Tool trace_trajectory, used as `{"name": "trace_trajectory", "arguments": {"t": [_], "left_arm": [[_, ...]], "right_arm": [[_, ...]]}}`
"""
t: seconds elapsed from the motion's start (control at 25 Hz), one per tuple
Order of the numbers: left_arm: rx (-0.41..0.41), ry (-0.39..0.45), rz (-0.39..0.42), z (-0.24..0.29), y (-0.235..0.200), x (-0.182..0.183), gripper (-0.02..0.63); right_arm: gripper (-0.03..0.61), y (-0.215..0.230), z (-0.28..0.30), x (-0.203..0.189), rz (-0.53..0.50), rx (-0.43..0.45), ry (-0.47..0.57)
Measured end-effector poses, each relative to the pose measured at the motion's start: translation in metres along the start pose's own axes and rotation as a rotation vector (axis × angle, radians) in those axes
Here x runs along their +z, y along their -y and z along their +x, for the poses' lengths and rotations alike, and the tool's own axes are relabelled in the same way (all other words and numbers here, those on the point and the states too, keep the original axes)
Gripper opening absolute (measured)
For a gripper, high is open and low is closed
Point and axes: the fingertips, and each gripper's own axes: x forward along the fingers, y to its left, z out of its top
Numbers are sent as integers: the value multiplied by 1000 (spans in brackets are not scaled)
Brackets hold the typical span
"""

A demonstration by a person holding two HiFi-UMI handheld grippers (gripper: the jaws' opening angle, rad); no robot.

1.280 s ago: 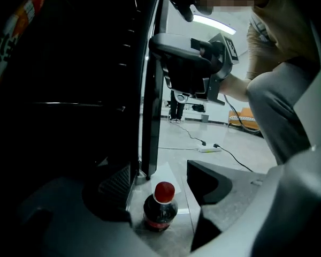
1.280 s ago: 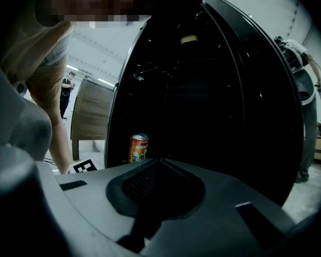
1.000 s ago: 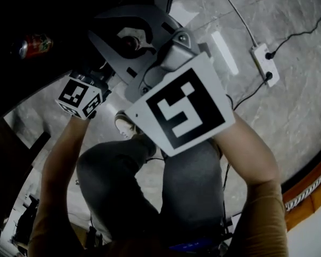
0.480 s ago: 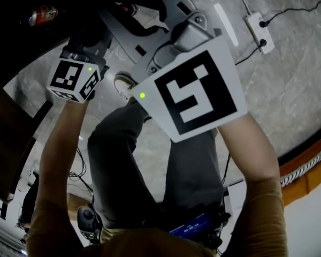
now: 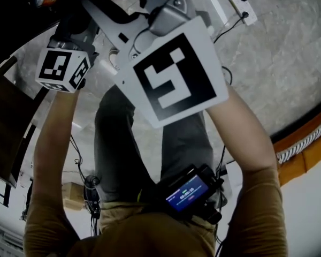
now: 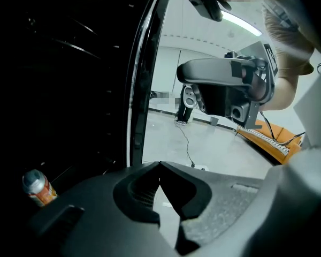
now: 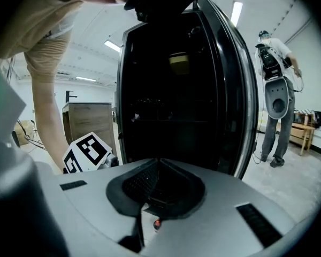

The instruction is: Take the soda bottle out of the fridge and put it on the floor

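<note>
Left gripper point(image 6: 159, 167), grey moulded plastic, clamped tip to tip on nothing. Right gripper point(image 7: 159, 162), same grey plastic, likewise pressed together and empty. Both lifted since a second ago and now crowding the top of the head view, with the black-and-white marker cube point(image 5: 61, 68) carried up at upper left. No hold yet on the soda bottle point(image 6: 37, 187), small, orange-and-red with a silvery top. Sits low inside the fridge point(image 7: 182, 90), tall, black, door open, at the lower left of the left gripper view. Probably means a fresh approach and a reopening of the jaws before any grasp. Left forearm point(image 5: 51, 143) and right forearm point(image 5: 246, 138) stretched forward, both tools tipped slightly downward toward the fridge mouth. Grey marbled floor point(image 5: 278, 63) at upper right.
</note>
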Motion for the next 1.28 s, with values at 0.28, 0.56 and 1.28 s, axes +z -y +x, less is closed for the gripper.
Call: {"name": "trace_trajectory", "arguments": {"t": [0.28, 0.56, 1.28], "left_arm": [[-16, 22, 80, -39, 37, 65, 2], [-24, 74, 70, -81, 70, 148, 2], [36, 202, 68, -189, 108, 298, 2]], "right_arm": [[3, -9, -49, 53, 20, -38, -11], [3, 0, -97, 122, 12, -73, -14], [3, 2, -180, 262, -22, -157, 17]]}}
